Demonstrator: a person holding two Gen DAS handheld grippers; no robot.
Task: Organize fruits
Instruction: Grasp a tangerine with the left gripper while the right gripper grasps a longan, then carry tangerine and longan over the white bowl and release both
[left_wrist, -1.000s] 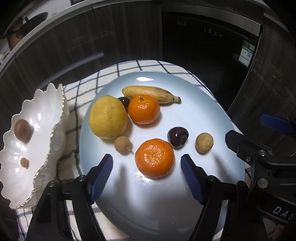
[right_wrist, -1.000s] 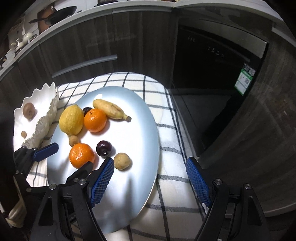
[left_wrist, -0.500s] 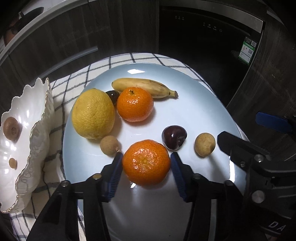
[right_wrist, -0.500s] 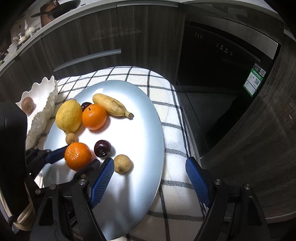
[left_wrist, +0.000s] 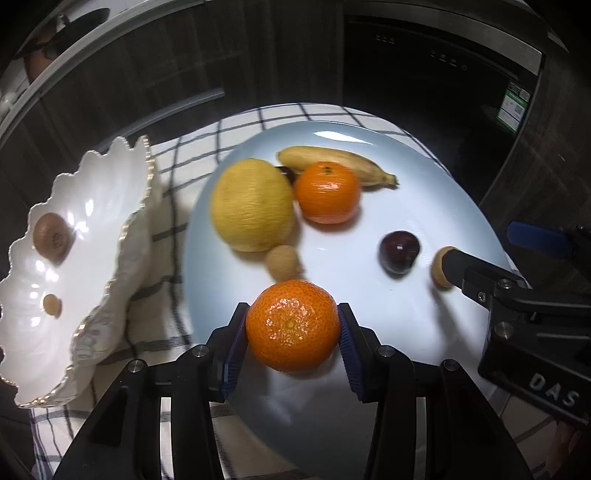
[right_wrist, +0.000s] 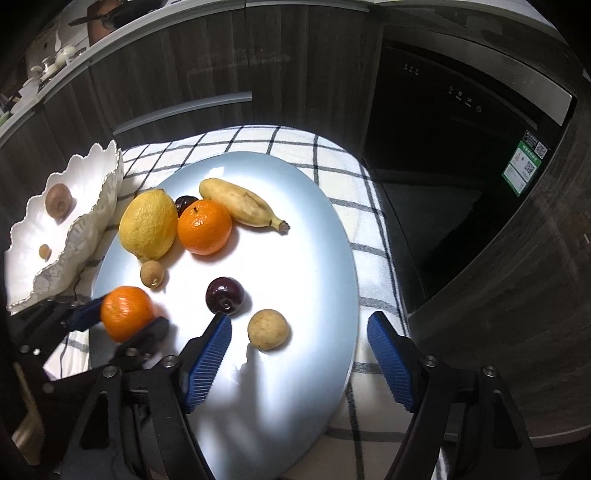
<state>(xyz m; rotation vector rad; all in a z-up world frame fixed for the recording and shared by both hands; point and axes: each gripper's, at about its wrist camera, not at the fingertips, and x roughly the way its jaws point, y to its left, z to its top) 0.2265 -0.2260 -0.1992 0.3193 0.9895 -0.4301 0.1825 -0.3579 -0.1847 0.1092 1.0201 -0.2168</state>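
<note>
My left gripper is shut on a mandarin and holds it just above the pale blue plate; it also shows in the right wrist view. On the plate lie a lemon, a second mandarin, a banana, a dark plum and two small brown fruits. My right gripper is open and empty over the plate's near right edge, beside a small brown fruit.
A white scalloped bowl with a kiwi and a small brown fruit stands left of the plate. Everything sits on a checked cloth. Dark cabinets and an oven are behind.
My left gripper closed on the near mandarin and lifted it slightly off the plate. My right gripper moved forward a little over the plate's right edge, still open.
</note>
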